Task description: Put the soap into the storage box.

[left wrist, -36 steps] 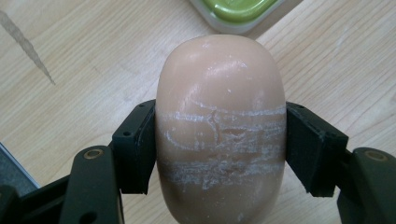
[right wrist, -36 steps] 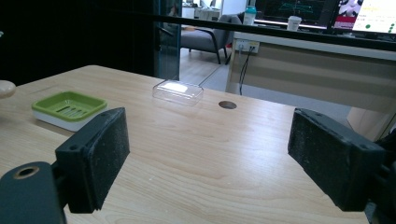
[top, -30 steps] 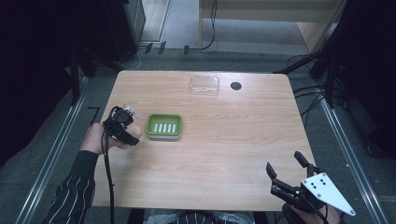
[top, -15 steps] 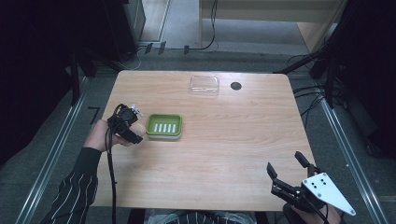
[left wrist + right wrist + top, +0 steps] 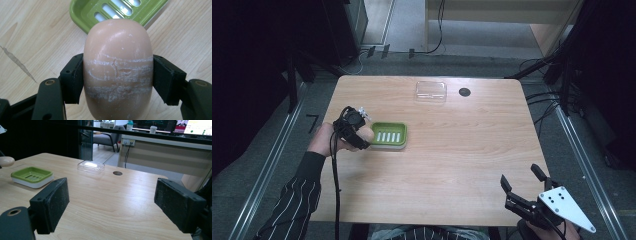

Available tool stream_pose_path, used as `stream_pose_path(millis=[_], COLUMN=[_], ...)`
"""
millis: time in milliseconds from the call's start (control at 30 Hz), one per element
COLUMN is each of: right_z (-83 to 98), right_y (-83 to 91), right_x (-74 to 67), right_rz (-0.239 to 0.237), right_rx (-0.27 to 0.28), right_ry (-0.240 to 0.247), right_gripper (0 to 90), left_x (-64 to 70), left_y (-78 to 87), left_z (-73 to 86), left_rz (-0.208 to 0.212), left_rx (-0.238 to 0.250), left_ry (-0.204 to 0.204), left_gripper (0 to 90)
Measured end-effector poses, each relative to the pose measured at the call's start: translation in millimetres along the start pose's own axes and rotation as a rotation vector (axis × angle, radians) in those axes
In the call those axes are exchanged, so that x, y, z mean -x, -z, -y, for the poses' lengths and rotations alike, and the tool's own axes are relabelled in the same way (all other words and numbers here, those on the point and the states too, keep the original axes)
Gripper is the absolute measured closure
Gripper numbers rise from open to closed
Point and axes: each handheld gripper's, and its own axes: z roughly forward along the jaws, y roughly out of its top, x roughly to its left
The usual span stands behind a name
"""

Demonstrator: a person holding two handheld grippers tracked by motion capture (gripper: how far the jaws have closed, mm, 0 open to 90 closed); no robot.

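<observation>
The left hand-held gripper clamps one soap bar beside one green dish; the right hand-held gripper gapes empty near one clear lid.

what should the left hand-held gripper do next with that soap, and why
Probably carry the soap bar a little further, over the green soap dish, then lower it. The left hand-held gripper is clamped on the bar just short of the dish's near edge, and the slotted tray holds nothing yet.
</observation>
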Motion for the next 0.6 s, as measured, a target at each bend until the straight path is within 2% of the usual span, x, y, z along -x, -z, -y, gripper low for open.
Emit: stream_pose_path(millis=[500, 600], right_z=[-0.9, -0.7], right_y=[1.9, 2.6], right_x=[-2.2, -1.9], right_rz=[0.001, 0.002], right_rx=[-0.002, -0.002], right_ry=[0.005, 0.002], right_gripper=[13.2, 13.2], left_x=[-0.4, -1.2], left_y=[1.2, 2.5], left_z=[-3.3, -5.8], left_rz=[-0.001, -0.007], left_rx=[0.021, 0.027], left_ry=[-0.029, -0.048], left_gripper=[33.6, 33.6])
